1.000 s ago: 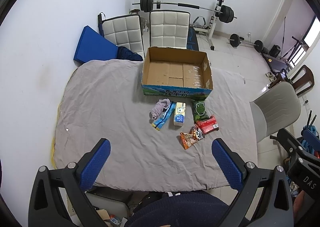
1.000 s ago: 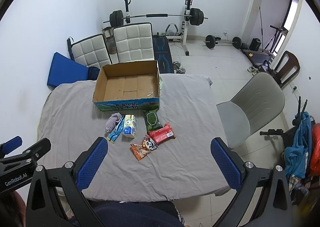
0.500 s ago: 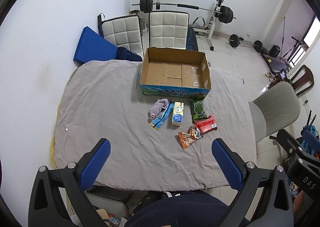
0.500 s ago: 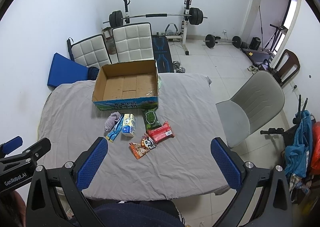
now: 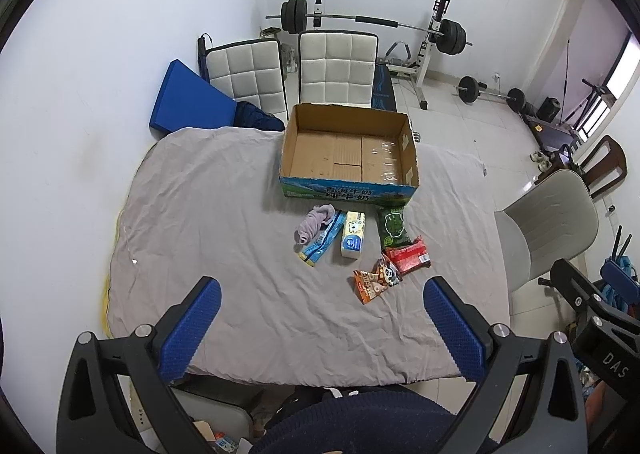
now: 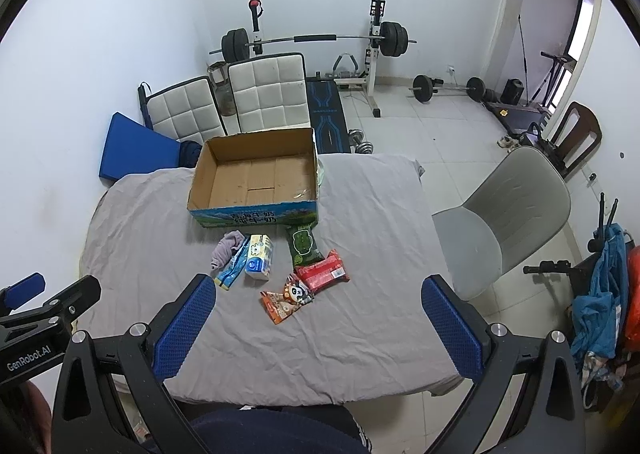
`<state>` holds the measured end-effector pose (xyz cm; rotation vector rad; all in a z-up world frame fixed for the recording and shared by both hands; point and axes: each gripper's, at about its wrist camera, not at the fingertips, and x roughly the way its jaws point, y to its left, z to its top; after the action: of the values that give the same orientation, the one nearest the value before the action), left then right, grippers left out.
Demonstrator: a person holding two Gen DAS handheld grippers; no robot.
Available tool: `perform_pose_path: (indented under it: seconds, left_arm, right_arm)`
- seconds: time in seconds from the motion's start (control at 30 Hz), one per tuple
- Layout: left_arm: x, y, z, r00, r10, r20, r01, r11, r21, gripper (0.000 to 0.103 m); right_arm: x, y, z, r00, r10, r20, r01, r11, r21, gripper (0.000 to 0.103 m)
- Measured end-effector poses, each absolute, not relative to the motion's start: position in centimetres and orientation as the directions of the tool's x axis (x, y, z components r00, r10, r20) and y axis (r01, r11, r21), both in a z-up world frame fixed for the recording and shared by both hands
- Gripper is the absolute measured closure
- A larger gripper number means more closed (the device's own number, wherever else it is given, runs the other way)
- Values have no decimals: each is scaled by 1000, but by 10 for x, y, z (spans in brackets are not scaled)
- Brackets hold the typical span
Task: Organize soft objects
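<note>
An empty open cardboard box (image 5: 348, 151) (image 6: 256, 177) stands on the grey-covered table (image 5: 224, 213). In front of it lie a lilac cloth (image 5: 314, 222) (image 6: 226, 248), a blue packet (image 5: 323, 238), a tissue pack (image 5: 352, 240) (image 6: 260, 257), a green pack (image 5: 394, 225) (image 6: 305, 245), a red pack (image 5: 409, 254) (image 6: 323, 270) and an orange panda snack bag (image 5: 376, 280) (image 6: 287, 297). My left gripper (image 5: 320, 324) is open and empty, high above the table's near edge. My right gripper (image 6: 316, 324) is open and empty, likewise held high.
Two white padded chairs (image 5: 336, 67) and a blue mat (image 5: 188, 103) stand behind the table. A grey chair (image 6: 508, 213) is at the right. A barbell rack (image 6: 312, 39) and weights stand by the far wall. Blue clothes (image 6: 600, 294) hang at far right.
Both grippers have drifted slightly; the table and objects sit a little differently in view. Nothing on the table has moved. Both grippers stay open.
</note>
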<state>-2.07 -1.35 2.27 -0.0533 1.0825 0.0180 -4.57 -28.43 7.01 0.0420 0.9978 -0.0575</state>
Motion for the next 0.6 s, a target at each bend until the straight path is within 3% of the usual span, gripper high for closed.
perform_pose_path:
  seconds: [0.6]
  left_arm:
    - [-23, -21, 27, 473, -12, -881, -39, 999, -34, 0]
  right_arm:
    - [-44, -283, 67, 544, -22, -839, 59, 998, 12, 0]
